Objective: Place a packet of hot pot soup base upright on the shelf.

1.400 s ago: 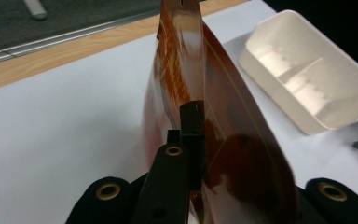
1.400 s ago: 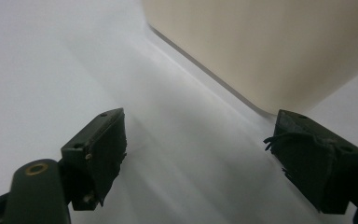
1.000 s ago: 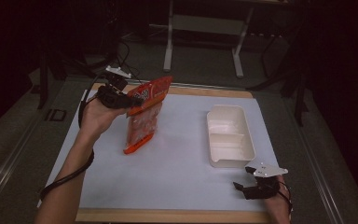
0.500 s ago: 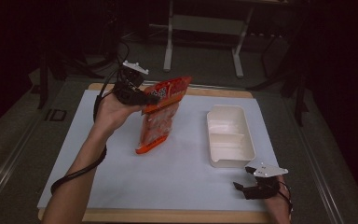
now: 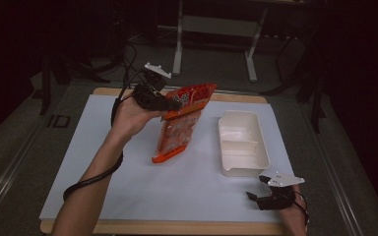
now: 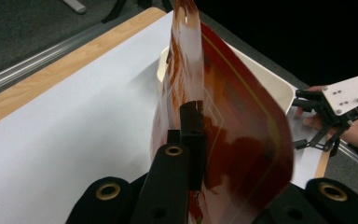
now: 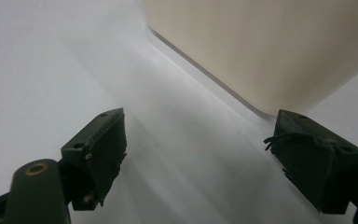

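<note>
The left gripper (image 5: 170, 104) was raised above the far left part of the white mat (image 5: 103, 162), its jaws clamped on the upper edge of an orange snack bag (image 5: 179, 128). The bag hung down from the jaws at a tilt, its lower end toward the person and close to the mat; whether that end touched the mat could not be told from the high view. In the left gripper view the bag (image 6: 223, 135) stood edge-on between the jaws. One jaw lay against its near face, while the other was hidden behind the foil. The print on the bag was too blurred to read.

A white two-compartment tray (image 5: 242, 142) lay on the mat just beside the hanging bag, on the side away from the left hand. In the left gripper view the bag covered most of the tray (image 6: 279, 91), leaving a part of the rim exposed.

The right gripper (image 5: 270, 196) rested low at the near right corner of the mat, just short of the tray's near end. Its jaws stood wide apart with nothing between them, and bare mat (image 7: 51, 70) showed in the gap. The tray's wall (image 7: 270, 46) lay just ahead of the jaws, cut off by the top of that view and out of focus. The right hand was partly cut off by the bottom edge of the high view.
</note>
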A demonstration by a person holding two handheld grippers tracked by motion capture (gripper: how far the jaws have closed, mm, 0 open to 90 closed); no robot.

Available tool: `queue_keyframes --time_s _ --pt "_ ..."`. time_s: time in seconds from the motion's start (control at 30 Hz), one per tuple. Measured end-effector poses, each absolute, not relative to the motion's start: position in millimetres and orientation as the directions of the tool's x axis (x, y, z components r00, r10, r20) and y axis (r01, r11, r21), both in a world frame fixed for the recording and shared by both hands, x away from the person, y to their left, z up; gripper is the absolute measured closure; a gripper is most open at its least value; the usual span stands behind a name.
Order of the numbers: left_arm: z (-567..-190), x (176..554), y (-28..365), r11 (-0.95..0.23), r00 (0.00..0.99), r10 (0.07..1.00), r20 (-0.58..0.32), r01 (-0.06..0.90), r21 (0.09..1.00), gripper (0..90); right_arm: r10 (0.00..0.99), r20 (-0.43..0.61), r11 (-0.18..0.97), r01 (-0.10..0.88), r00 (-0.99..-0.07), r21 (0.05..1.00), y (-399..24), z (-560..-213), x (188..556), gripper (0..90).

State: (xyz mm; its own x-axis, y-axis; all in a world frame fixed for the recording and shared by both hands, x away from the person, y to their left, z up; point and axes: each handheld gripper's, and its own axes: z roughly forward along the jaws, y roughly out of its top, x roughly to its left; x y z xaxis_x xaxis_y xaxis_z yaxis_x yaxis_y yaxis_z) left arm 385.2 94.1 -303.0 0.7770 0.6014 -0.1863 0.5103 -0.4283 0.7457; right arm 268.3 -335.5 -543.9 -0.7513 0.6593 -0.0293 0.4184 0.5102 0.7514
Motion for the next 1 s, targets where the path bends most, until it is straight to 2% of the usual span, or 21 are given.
queue_keyframes --time_s 1.0 --pt "-281 386 39 -0.442 0.837 0.507 -0.207 0.458 0.771 90.0 0.658 -0.027 0.511 0.419 -0.753 0.750 -335 -544 268 17.6"
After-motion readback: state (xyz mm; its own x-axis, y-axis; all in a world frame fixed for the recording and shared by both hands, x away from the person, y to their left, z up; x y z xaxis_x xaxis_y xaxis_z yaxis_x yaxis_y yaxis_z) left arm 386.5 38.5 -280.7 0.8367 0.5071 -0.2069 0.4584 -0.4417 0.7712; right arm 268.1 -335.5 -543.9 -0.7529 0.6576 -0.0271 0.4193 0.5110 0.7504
